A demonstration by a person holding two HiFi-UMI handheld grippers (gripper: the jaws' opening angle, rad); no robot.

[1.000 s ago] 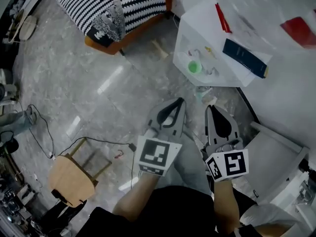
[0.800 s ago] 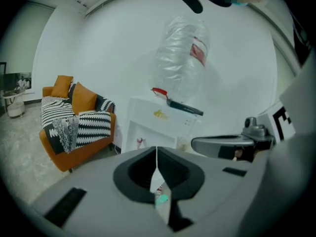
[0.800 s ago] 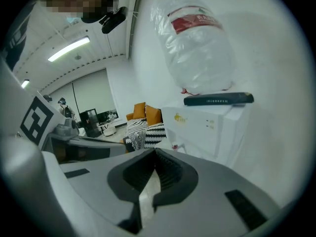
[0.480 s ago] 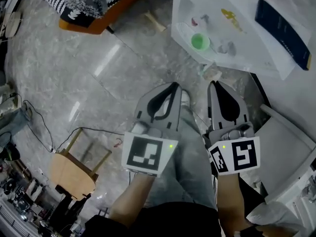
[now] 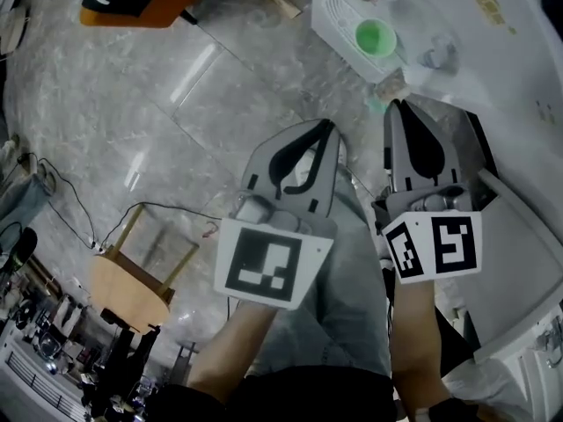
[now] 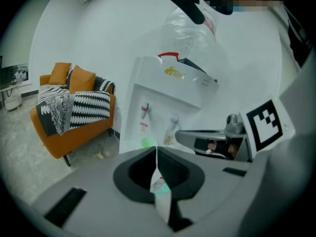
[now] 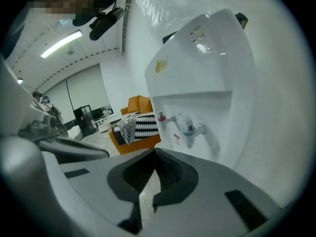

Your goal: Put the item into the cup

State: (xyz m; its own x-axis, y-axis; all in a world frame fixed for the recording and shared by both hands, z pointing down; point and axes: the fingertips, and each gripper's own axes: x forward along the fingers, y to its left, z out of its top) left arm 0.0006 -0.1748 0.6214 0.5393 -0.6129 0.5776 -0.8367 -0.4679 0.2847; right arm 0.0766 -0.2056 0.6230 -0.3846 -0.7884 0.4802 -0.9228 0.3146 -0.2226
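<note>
Green cup (image 5: 376, 38) stands on the dispenser tray (image 5: 337, 14), ahead of left gripper (image 5: 328, 128) and right gripper (image 5: 394, 106), both closed, empty.

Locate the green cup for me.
Head view, upper right: the green cup stands on the drip tray of the white water dispenser, ahead of the right gripper.

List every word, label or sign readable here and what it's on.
Yellow logo on the water dispenser: too blurred to read.
Label under its red tap: too small.
Red band on the bottle: unreadable.
Cubes on left gripper and right gripper: patterns only, no letters.
No text is legible.
</note>
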